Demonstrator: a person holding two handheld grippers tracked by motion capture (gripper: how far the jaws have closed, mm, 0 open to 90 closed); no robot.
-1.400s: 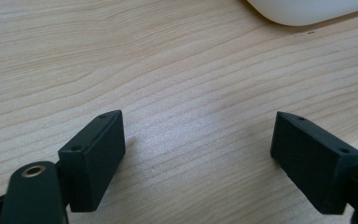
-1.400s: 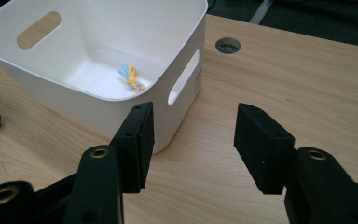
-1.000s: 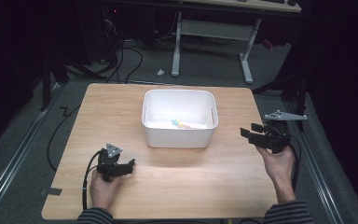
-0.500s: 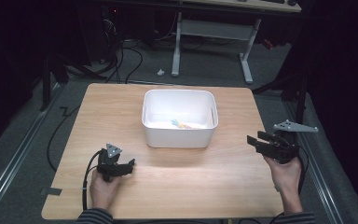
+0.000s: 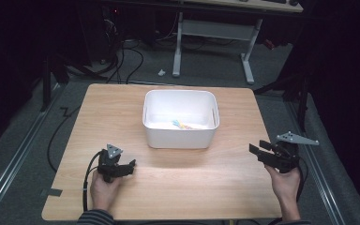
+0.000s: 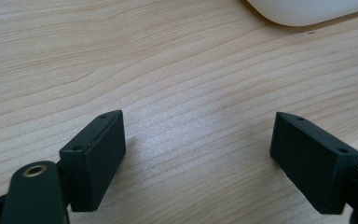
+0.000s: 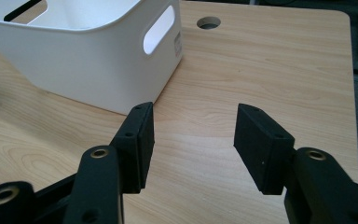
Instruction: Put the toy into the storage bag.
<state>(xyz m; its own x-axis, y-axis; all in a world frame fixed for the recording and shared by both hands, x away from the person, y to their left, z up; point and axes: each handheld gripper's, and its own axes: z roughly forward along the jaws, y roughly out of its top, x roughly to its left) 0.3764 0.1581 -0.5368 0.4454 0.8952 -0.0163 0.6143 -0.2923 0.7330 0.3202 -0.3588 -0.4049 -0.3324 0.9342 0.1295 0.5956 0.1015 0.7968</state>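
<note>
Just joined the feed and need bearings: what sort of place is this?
Probably a lab or workshop recording station: a wooden table holding a white plastic bin, cables on the floor, a desk frame behind.

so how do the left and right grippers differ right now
The left gripper sits low near the table's front left; the right gripper is held at the table's right edge, partly past it. The left's grey plate looks small and compact; the right's plate sticks out as a long wing. In its own view the left's jaws gape wider than the right's. Both are open, empty and point toward the white bin.
</note>
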